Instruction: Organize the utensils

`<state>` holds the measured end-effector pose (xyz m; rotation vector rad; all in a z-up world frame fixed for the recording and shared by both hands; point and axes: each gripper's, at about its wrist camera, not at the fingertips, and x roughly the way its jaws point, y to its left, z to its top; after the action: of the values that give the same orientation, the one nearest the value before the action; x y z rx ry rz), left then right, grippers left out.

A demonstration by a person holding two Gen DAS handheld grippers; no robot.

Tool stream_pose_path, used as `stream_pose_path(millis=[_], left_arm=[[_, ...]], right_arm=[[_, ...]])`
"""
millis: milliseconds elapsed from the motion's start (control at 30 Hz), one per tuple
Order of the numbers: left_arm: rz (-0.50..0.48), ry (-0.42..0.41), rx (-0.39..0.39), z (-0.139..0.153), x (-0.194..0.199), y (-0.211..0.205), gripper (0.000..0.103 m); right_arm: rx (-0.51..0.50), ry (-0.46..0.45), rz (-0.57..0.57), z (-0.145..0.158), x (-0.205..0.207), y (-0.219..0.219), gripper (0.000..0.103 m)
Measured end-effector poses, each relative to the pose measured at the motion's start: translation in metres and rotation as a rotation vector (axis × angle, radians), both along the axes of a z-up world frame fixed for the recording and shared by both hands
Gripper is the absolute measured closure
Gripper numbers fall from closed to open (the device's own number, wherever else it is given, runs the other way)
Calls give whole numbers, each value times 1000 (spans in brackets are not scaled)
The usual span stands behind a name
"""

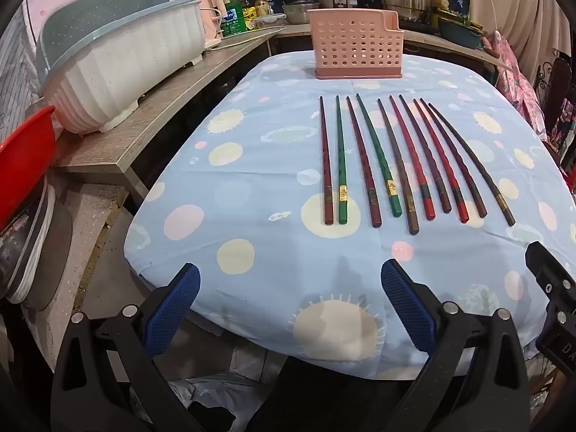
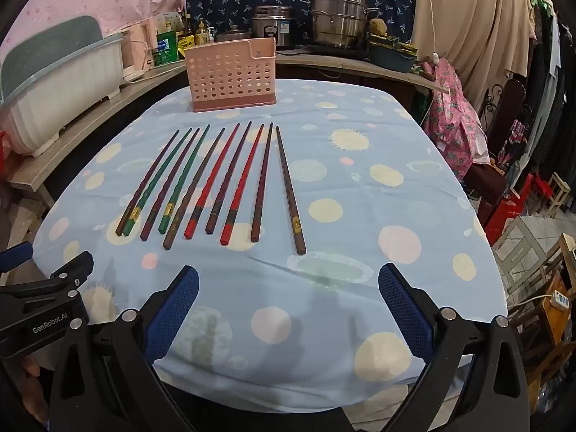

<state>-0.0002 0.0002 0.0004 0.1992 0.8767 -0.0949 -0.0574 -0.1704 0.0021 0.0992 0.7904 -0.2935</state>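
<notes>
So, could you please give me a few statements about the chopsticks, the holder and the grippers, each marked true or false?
1. Ten chopsticks lie side by side on the tablecloth. True.
2. The pink utensil holder already holds two chopsticks. False: no chopsticks stand in it; all ten are on the cloth.
3. Two of the chopsticks are green. True.
4. The right gripper is shut on a chopstick. False: it is open and holds nothing.
5. The left gripper is open over the table's near edge. True.
6. The holder lies tipped on its side. False: it stands upright behind the chopsticks.
</notes>
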Motion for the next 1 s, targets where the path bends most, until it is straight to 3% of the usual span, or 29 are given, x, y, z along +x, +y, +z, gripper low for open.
stream_pose_path(millis=[1000], left_arm=[[14,-1,-9,-3,0,3,7]], right_arm=[[3,-3,1,1,0,2,7]])
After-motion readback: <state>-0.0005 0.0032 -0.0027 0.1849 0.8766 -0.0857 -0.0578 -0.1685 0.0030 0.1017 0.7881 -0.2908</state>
